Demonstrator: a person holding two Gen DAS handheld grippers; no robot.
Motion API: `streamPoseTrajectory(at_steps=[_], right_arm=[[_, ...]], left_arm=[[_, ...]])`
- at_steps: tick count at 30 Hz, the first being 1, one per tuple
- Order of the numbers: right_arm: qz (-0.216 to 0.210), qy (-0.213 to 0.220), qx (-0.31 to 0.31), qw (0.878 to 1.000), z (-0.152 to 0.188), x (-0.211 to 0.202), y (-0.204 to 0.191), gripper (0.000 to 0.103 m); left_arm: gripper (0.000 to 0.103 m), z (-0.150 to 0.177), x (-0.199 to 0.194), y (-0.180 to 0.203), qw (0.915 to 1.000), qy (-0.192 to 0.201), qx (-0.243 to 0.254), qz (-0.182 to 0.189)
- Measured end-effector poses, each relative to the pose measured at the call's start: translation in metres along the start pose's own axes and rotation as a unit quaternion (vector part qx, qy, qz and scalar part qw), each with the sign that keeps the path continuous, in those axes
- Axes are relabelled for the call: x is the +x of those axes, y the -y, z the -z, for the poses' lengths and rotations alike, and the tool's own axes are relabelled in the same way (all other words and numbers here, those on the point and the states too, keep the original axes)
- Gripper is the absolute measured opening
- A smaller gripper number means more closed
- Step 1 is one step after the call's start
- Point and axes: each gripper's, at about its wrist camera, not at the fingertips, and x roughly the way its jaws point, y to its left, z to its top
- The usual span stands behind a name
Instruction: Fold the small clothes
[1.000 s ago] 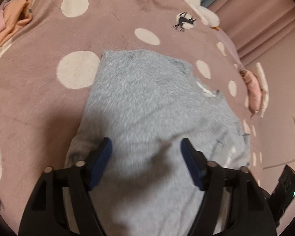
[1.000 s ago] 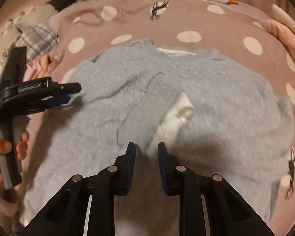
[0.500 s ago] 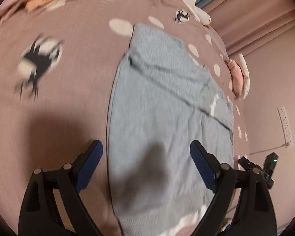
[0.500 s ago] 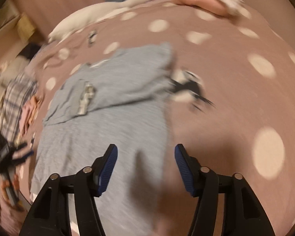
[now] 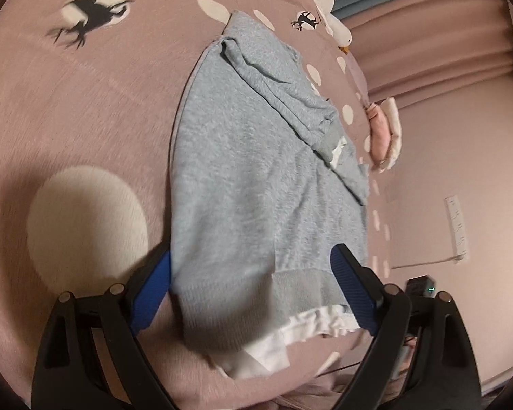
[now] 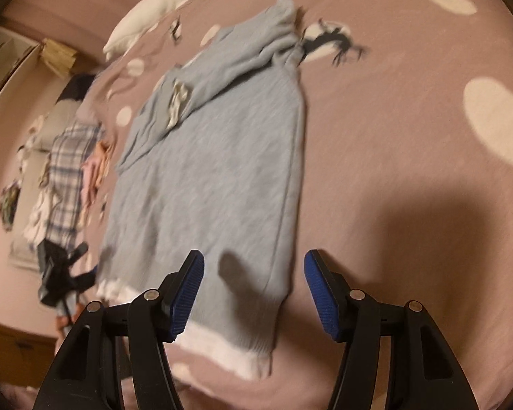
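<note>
Between our wide-open left gripper (image 5: 251, 287) and right gripper (image 6: 254, 290), both holding nothing, lies the hem of the fuzzy pale-blue sweater (image 5: 256, 184), flat on the dotted mauve bedspread (image 5: 85, 119), sleeves folded in; next we judge each must close on a hem corner.

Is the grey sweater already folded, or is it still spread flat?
Partly folded: the grey sweater lies flat on the bedspread, with a sleeve folded across its body; the hem is not folded up.
</note>
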Motion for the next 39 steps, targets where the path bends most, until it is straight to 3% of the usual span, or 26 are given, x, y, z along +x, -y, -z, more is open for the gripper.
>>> streamPoseTrajectory(at_steps=[3,7,10,15,24,32,35,39], right_arm=[[-0.009,-0.001,0.001,1.000,0.000,0.003,0.001,0.061],[-0.019,0.006,0.005,1.000,-0.009,0.009,0.002,0.061],[-0.032,0.010,0.011,0.999,-0.017,0.018,-0.001,0.061],[-0.058,0.015,0.022,0.998,-0.018,0.025,-0.001,0.061],[-0.099,-0.029,0.039,0.994,0.009,0.008,0.016,0.061],[-0.120,-0.027,0.060,0.991,0.014,0.016,0.016,0.061],[-0.121,-0.023,0.053,0.991,0.010,0.020,0.011,0.061],[-0.111,-0.015,0.041,0.993,0.009,0.021,0.005,0.060]], left_arm=[[0.090,-0.006,-0.001,-0.005,0.9999,0.009,-0.003,-0.006],[0.090,-0.021,0.008,-0.006,0.9997,0.003,-0.018,0.015],[0.091,-0.024,0.017,0.002,0.9999,-0.004,-0.003,0.011],[0.091,-0.014,0.017,0.006,0.9999,-0.008,0.009,0.011],[0.089,0.018,-0.001,-0.005,0.9992,-0.027,-0.003,0.029],[0.087,0.006,0.014,0.004,0.9995,-0.021,-0.014,0.017],[0.076,0.006,0.017,0.008,0.9999,-0.013,-0.009,-0.002],[0.039,0.009,0.015,0.000,0.9994,-0.008,-0.021,-0.027]])
